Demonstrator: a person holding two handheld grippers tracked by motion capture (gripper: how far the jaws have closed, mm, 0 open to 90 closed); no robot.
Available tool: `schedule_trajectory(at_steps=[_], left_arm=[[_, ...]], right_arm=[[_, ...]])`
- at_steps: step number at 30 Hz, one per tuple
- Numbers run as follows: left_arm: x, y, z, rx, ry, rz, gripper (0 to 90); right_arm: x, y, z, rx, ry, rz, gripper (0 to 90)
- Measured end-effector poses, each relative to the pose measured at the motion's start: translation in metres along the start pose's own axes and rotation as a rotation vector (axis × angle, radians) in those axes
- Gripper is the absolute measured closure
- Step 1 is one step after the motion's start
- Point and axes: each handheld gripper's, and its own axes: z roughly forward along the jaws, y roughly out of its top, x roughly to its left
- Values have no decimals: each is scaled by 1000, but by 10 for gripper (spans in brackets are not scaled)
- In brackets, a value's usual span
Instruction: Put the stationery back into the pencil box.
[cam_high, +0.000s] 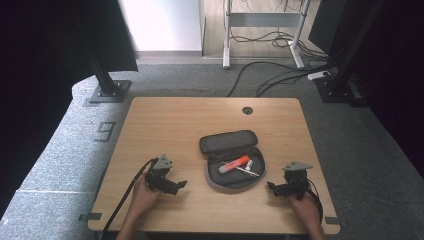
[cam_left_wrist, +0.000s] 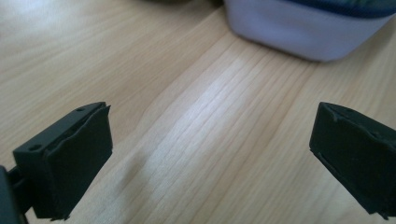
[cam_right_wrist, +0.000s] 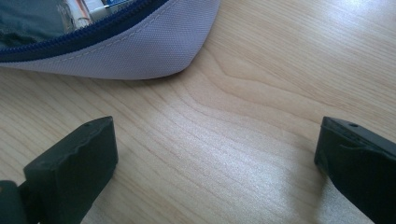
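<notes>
The wooden table carries an open grey pencil case at its middle, nearer your edge, directly between your two hands. Its long axis runs across the table, tilted slightly, with the lid folded back away from you and the tray opening upward. Inside, an orange-red marker lies along the same axis, its red end toward your right, and a thin pen lies just beside it. Your left gripper sits low over bare wood to the case's left, jaws spread wide and empty, aimed at the case. Your right gripper mirrors it on the other side, jaws likewise parted with nothing between them. Only open tabletop separates either gripper from the case. The left gripper view catches the case's pale outer wall. The right gripper view adds its rounded corner, the blue zip along the rim and a glimpse of the contents.
</notes>
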Motion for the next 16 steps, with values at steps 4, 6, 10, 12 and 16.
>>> schedule_trajectory(at_steps=[4,6,10,12,16], left_arm=[[1,-8,9,31,10,-1,0],[1,-10,12,56,25,0,0],[-1,-10,13,68,38,12,0],[0,-10,14,74,28,-7,0],[0,-10,14,75,30,-7,0]], right_arm=[[0,0,0,0,0,0,0],[0,0,0,0,0,1,0],[0,0,0,0,0,1,0],[0,0,0,0,0,1,0],[0,0,0,1,1,0,0]])
